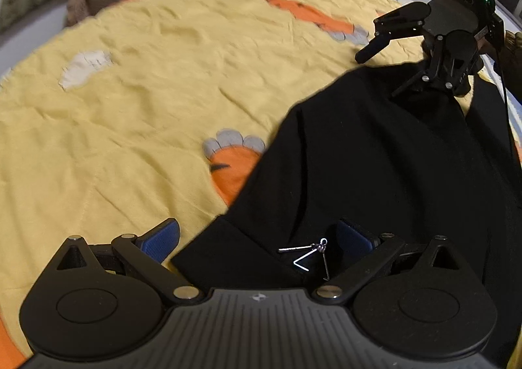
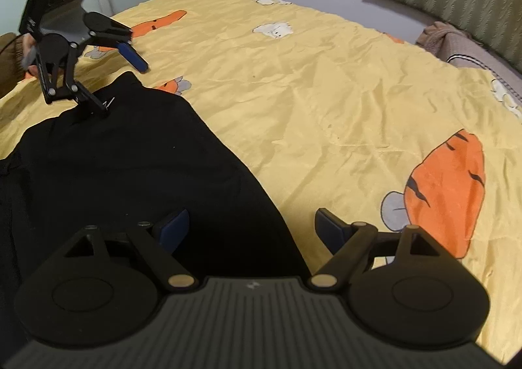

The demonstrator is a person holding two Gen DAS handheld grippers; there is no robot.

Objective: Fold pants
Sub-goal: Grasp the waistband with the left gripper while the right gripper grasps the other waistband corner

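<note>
Black pants (image 1: 375, 167) lie on the yellow bedsheet (image 1: 130, 108), at 3 o'clock in my left view. My left tongs (image 1: 257, 238) and right tongs (image 2: 251, 225) are both spread, straddling the hem edge. Step: pre-grasp. Next: pinch both corners, I judge.

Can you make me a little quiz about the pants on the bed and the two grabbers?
1. True or false: the pants are black.
2. What is the orange thing drawn on the yellow sheet? A) carrot B) fish C) ball
3. Fill in: both the left gripper and the right gripper have their jaws ____.

Key: 1 true. 2 A, a carrot. 3 open, each astride an edge of the pants.
</note>
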